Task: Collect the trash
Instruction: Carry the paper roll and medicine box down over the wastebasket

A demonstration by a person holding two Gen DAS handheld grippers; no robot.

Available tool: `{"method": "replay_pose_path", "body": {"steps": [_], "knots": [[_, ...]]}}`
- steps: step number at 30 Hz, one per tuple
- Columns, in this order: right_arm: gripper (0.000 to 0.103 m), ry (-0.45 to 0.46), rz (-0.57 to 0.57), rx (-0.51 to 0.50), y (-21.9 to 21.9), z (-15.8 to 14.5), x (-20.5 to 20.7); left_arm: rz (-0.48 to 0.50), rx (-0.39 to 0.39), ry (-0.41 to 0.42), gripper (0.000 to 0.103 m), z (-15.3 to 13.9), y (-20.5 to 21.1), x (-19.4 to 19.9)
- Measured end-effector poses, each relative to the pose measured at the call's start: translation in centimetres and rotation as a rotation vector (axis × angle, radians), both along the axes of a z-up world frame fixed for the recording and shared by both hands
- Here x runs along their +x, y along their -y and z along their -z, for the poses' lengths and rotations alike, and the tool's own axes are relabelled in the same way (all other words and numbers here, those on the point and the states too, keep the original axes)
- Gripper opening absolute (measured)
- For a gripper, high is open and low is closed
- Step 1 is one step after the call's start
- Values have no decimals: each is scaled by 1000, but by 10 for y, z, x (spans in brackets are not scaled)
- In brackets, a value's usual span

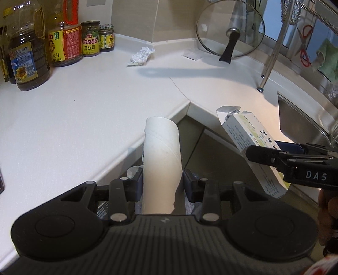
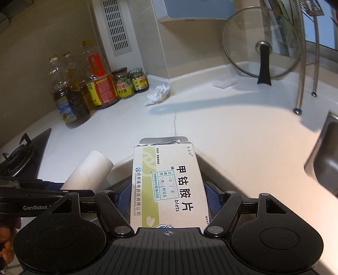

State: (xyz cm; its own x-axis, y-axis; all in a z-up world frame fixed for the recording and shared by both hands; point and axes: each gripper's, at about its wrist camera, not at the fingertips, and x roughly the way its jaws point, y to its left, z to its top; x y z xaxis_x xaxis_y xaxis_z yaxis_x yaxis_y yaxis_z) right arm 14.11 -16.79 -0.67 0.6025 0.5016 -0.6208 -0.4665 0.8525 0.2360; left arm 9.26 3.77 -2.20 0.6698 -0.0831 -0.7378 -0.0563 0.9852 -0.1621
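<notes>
Left gripper (image 1: 162, 186): fingers clamped on a cardboard paper-roll tube (image 1: 161, 160), tube sticking forward past the desk (image 1: 84, 110) edge. Right gripper (image 2: 169, 195): fingers clamped on the sides of a medicine box (image 2: 169, 182), top flap open, foil visible inside.

Readable text:
- Box face, right wrist view: "甲钴胺片", "blets", "成都通德药业有限公司", "CHENGDU TONGDE PHARMACEUTICAL CO., LTD". The smaller stamped grid label is too small to read fully.
- Right gripper body seen from the left wrist: "DAS". Left gripper body seen from the right wrist: "GenRobot".
- Green-lid jar (image 1: 90, 38): "Yes!" and "黄豆酱". The other bottle labels are too small to read.

Crumpled paper (image 1: 140, 55) lies on the desk near the back wall, just right of the jars, well apart from both grippers. A small clear wrapper (image 1: 192, 54) sits in front of the glass pot lid (image 1: 230, 27), which leans on the wall.

View differences:
- Left wrist only: red-handled scissors (image 1: 304, 45) and a green cloth (image 1: 326, 59) hanging at the window, and more of the sink (image 1: 300, 118).
- Right wrist only: gas stove (image 2: 23, 156) at the left, a white vent grille (image 2: 115, 25) on the wall, a blue-white box (image 2: 194, 9) mounted above, and the box's printed front.
- Part of a hand shows at the frame edge in each view.
</notes>
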Motion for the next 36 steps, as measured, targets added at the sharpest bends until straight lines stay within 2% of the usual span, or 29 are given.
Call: {"method": "replay_pose_path", "body": {"steps": [12,24,36], "knots": [[72,-10,-50,-47,17,19,-11,-36,-30,-14,34,12,21,-10],[72,-89,-86,-100,27,66,5,-54,-53,-111,34,64,38,0],[72,-108,-105,-135,22,87,13,-77,-57,-172,34,97,42,20]]}}
